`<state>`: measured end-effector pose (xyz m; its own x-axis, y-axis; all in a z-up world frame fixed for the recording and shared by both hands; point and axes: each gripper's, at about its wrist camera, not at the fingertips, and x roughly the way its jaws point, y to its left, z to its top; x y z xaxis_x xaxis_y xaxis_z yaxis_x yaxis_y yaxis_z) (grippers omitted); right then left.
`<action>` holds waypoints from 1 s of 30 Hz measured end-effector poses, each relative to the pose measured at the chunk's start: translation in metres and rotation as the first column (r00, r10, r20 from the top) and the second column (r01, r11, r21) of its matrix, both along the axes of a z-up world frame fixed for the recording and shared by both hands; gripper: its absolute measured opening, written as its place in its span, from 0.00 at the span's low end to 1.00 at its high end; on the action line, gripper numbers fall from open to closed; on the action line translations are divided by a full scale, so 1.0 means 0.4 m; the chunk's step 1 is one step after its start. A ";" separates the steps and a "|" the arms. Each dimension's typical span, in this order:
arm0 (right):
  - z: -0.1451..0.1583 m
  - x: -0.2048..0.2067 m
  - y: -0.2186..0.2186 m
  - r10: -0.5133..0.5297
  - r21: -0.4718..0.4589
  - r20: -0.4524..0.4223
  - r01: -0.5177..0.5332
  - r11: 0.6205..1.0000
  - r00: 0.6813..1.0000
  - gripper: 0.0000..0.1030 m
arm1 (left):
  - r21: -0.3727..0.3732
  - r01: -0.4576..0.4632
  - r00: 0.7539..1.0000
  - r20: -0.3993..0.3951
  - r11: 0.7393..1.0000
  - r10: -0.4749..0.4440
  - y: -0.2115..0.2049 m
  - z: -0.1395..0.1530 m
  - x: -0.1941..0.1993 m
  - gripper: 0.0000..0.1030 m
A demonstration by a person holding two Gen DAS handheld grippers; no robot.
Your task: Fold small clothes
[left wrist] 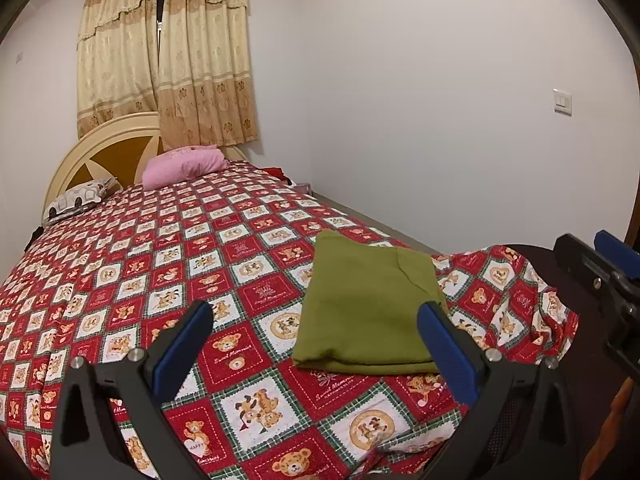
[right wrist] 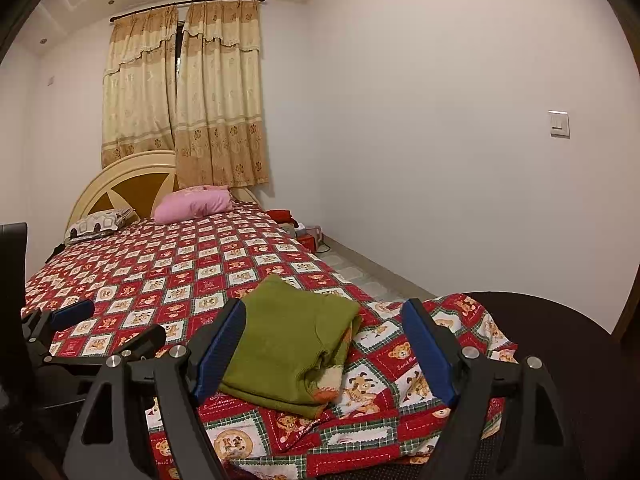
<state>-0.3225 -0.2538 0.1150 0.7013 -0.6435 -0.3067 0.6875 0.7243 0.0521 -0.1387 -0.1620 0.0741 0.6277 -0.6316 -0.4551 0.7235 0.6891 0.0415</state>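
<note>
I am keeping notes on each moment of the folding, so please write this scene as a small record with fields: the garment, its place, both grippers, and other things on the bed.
garment: green cloth, folded into a flat stack
place: on the red patchwork bedspread, near the foot of the bed
left gripper: open, holds nothing
right gripper: open, holds nothing, cloth lies ahead of it between the fingers
other things: pink pillow and patterned pillow by the headboard
background: curtains closed

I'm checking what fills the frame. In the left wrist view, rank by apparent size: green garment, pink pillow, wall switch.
1. green garment, though it lies nearest the camera
2. pink pillow
3. wall switch
</note>
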 end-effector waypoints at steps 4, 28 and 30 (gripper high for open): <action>0.000 0.000 -0.001 0.000 -0.001 0.000 0.000 1.000 1.000 0.78 | 0.001 0.000 1.000 0.000 1.000 0.000 0.003 0.000 0.000 1.00; -0.006 -0.002 0.007 -0.011 0.005 0.001 0.011 1.000 1.000 0.78 | 0.010 -0.005 1.000 -0.004 1.000 0.005 0.003 -0.007 0.008 1.00; -0.007 -0.002 0.007 -0.011 0.005 0.000 0.011 1.000 1.000 0.78 | 0.010 -0.003 1.000 -0.002 1.000 0.003 0.001 -0.006 0.007 1.00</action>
